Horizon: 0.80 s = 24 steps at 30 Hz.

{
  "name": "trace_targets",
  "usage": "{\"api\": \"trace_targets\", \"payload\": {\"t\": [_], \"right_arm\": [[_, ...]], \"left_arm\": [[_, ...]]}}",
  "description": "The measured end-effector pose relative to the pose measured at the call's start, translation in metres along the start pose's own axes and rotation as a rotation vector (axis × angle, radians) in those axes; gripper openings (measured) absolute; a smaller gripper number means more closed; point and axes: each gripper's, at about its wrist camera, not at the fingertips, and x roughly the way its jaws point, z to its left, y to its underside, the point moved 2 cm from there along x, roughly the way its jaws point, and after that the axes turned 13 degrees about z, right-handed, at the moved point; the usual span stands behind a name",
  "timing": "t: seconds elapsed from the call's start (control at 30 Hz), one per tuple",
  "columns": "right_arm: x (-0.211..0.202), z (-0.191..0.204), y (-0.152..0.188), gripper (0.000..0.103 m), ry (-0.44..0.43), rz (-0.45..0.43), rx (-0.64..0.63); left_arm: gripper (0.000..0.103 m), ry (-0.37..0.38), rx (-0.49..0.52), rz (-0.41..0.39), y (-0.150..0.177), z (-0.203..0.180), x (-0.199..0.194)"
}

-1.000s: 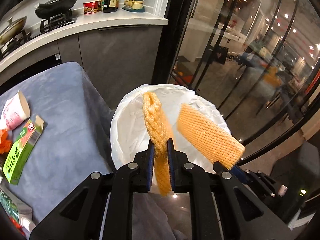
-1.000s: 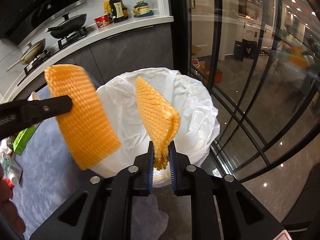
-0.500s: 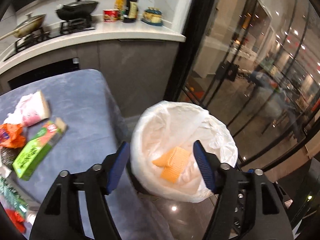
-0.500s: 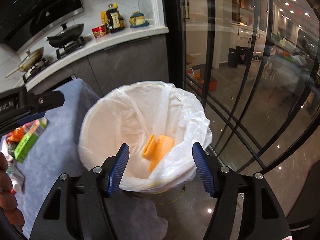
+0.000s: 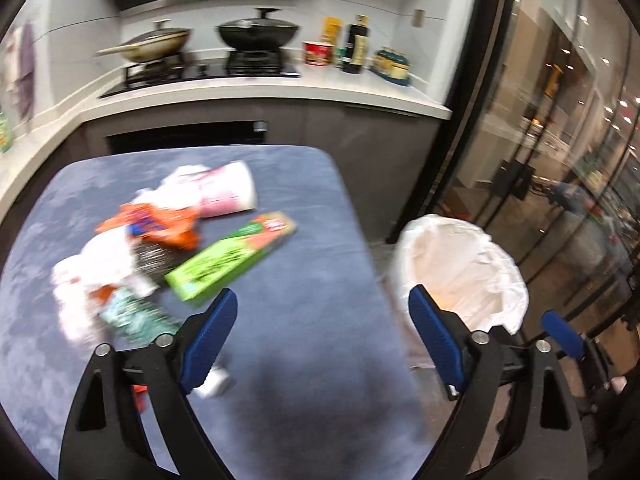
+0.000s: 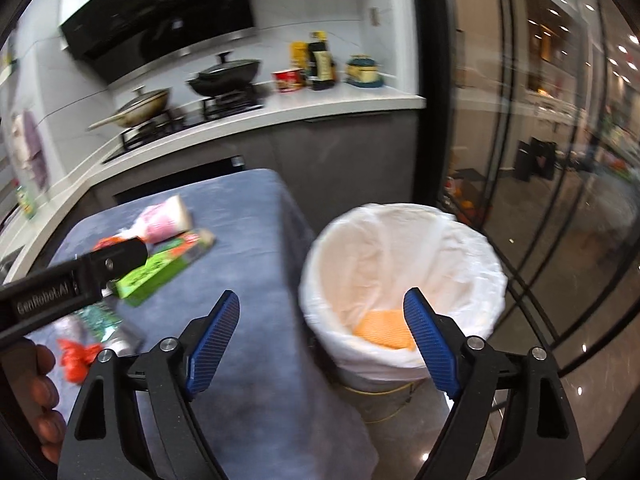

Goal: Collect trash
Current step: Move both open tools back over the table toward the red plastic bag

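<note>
Both hand-held grippers, left (image 5: 322, 338) and right (image 6: 322, 338), have just been opening and hold nothing; orange foam net (image 6: 384, 330) lies inside the lined bin (image 6: 404, 220), beside the worktop (image 5: 300, 184) with remaining trash (image 5: 230, 256).

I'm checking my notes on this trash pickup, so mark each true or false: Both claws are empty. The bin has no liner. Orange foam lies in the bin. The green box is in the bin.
1. Both claws are empty: true; left claw and right claw stand open.
2. The bin has no liner: false, a white bag lines it.
3. Orange foam lies in the bin: true.
4. The green box is in the bin: false, it lies on the table.
</note>
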Motion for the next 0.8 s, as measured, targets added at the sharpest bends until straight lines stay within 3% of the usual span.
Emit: {"api": "trace_targets", "payload": {"t": [0.37, 0.8], "right_arm": [[-0.013, 0.091, 0.02, 0.083, -0.086, 0.028, -0.142], [-0.006, 0.162, 0.05, 0.084, -0.129, 0.072, -0.253]], "left_arm": [[0.089, -0.112, -0.147, -0.003, 0.04, 0.102, -0.043], [0.092, -0.209, -0.181, 0.025, 0.085, 0.157, -0.057]]}}
